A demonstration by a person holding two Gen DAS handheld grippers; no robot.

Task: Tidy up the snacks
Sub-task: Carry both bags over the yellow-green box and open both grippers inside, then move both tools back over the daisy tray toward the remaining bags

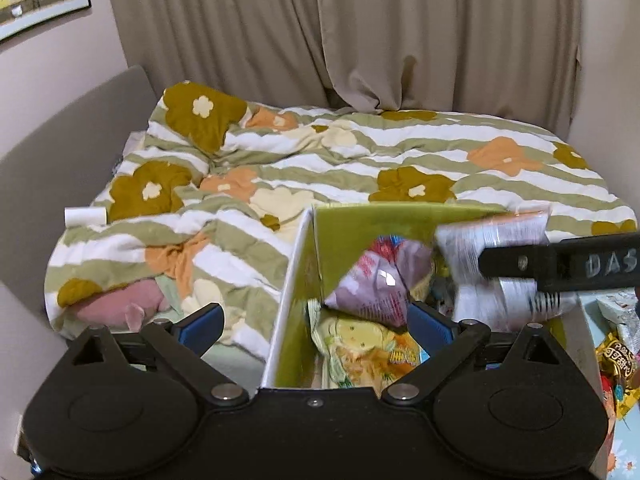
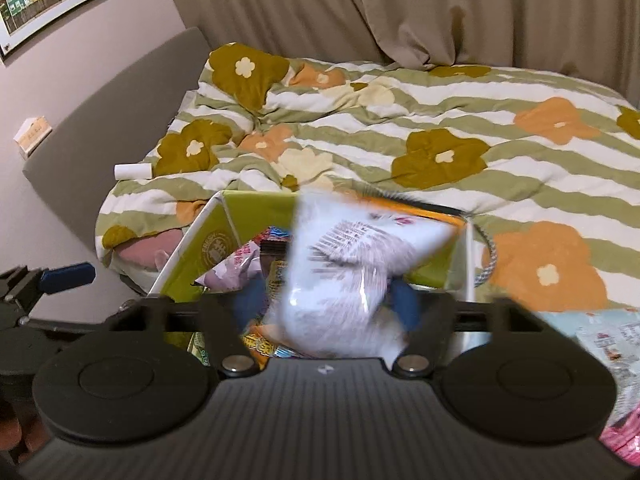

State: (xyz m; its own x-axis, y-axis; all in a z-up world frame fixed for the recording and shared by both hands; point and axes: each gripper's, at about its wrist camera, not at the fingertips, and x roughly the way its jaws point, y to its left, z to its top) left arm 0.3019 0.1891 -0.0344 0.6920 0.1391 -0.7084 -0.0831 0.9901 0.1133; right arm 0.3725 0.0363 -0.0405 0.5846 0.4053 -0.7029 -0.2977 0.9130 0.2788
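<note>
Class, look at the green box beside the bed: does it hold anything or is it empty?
Not empty. The green box is open at the top and holds snack packets, among them a pink one and a yellow one.

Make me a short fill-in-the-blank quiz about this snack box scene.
1. The inside of the box is coloured ____.
2. The white packet is blurred above the ____.
3. The quilt is patterned with stripes and ____.
4. The left gripper has its jaws ____.

Missing words: green; box; flowers; open
</note>
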